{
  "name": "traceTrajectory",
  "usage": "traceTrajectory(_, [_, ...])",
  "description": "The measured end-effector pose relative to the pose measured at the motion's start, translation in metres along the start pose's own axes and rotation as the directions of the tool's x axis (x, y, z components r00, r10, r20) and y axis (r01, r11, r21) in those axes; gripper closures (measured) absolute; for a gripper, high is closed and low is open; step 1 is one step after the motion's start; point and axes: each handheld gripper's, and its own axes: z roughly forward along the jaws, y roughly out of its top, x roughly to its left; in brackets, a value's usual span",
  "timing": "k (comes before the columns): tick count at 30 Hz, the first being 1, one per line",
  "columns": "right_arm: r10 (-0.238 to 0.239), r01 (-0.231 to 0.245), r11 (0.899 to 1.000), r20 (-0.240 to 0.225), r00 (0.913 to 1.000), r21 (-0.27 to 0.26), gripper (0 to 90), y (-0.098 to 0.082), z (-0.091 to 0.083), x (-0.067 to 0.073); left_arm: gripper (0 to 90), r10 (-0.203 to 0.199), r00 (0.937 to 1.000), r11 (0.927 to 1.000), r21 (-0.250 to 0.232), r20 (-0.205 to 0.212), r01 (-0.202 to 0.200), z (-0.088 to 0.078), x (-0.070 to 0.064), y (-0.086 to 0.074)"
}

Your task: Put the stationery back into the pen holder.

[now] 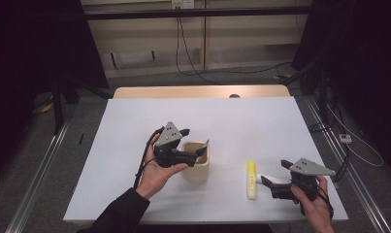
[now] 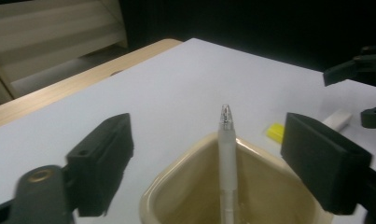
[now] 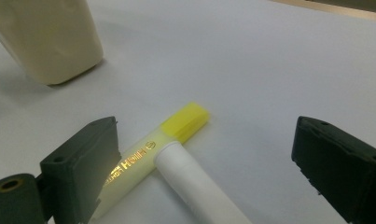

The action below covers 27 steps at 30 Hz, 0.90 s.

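Two grippers over the white table (image 1: 135, 145). Left gripper (image 1: 193, 143) sits just above the cream cup (image 1: 197, 165), jaws spread wide apart w/ nothing pinched between them. From the left gripper view a clear pen (image 2: 227, 154) stands upright inside the cup, tip poking above the rim, in the gap between the jaws but touching neither pad. Right gripper (image 1: 273, 174) is low near the table's front right edge, jaws also apart, not clamped on anything. Yellow highlighter (image 1: 251, 180) lies flat on the table right of the cup, apart from it. A white marker (image 3: 195, 186) lies across the highlighter's middle, touching it, btwn the right gripper's jaws; neither pad presses on it.
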Motion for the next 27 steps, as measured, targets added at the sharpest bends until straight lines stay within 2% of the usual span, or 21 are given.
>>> traceTrajectory(4, [0.002,-0.002,1.0,-0.001,1.0,-0.001,7.2,0.0,0.0,0.0,11.1,0.003,0.9998,1.0,-0.002,-0.018,-0.004,-0.005,0.002,0.0])
traceTrajectory(8, [0.021,-0.021,1.0,-0.018,0.9996,-0.003,7.7,0.0,0.0,0.0,8.3,-0.023,0.9996,0.9997,-0.007,-0.016,0.023,-0.013,0.006,0.0])
traceTrajectory(14, [0.024,-0.024,1.0,-0.029,0.9993,-0.003,6.8,0.0,0.001,0.001,8.2,-0.036,0.999,0.9993,0.005,-0.027,0.036,-0.025,0.013,-0.001])
traceTrajectory(21, [0.024,-0.024,1.0,-0.026,0.9994,-0.009,6.8,0.001,0.0,0.001,7.4,-0.035,0.9985,0.9992,0.014,-0.042,0.036,-0.038,0.018,-0.01])
traceTrajectory(23, [0.028,-0.028,1.0,-0.033,0.9991,-0.01,6.5,0.003,0.0,0.001,7.3,-0.046,0.9977,0.9986,0.022,-0.05,0.048,-0.043,0.017,-0.014])
traceTrajectory(27, [0.01,-0.011,1.0,-0.045,0.9989,-0.012,5.4,0.007,-0.001,0.005,6.3,-0.04,0.9978,0.9991,0.015,-0.053,0.041,-0.055,0.013,-0.022])
